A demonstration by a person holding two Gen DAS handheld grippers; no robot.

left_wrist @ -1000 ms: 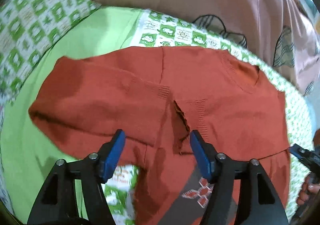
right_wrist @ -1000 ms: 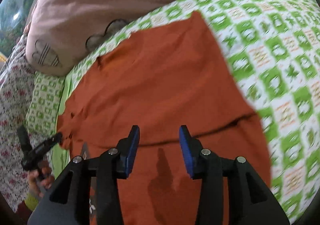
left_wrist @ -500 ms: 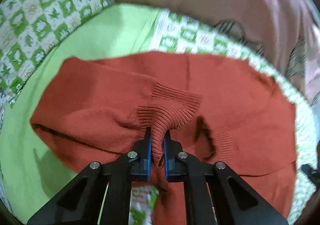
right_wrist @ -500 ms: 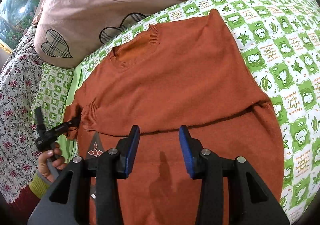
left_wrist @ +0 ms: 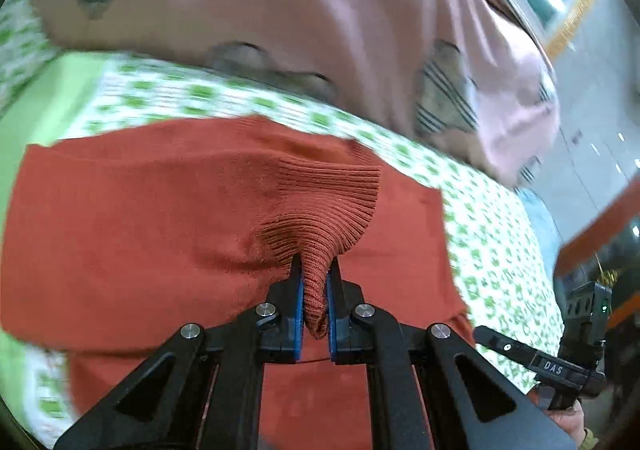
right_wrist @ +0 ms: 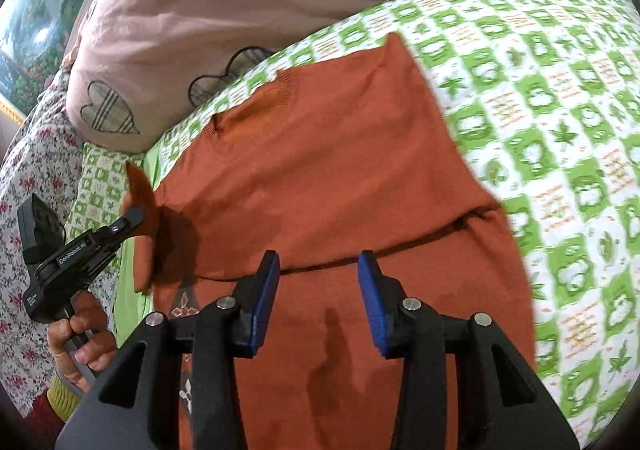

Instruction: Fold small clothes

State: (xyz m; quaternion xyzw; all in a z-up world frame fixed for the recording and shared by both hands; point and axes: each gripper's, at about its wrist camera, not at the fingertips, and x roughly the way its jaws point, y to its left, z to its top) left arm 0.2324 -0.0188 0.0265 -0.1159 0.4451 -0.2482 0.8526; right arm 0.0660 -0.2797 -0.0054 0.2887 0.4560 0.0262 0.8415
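Observation:
A small rust-orange knit sweater (right_wrist: 320,178) lies flat on a green-and-white patterned bedsheet (right_wrist: 560,130), neck toward the far side. My left gripper (left_wrist: 314,282) is shut on the sweater's ribbed sleeve cuff (left_wrist: 332,214) and holds it lifted over the sweater body (left_wrist: 120,230). In the right wrist view the left gripper (right_wrist: 132,218) holds that cuff raised at the sweater's left edge. My right gripper (right_wrist: 318,270) is open and empty, hovering just above the sweater's lower half near a horizontal fold line.
A pink quilt with plaid heart patches (right_wrist: 224,10) is bunched along the far side of the bed. A floral cloth (right_wrist: 24,170) lies at the left. The right gripper's body shows in the left wrist view (left_wrist: 560,362).
My left gripper closed on the sleeve cuff, then lifted and carried it up over the sweater. My right gripper stayed open above the lower half.

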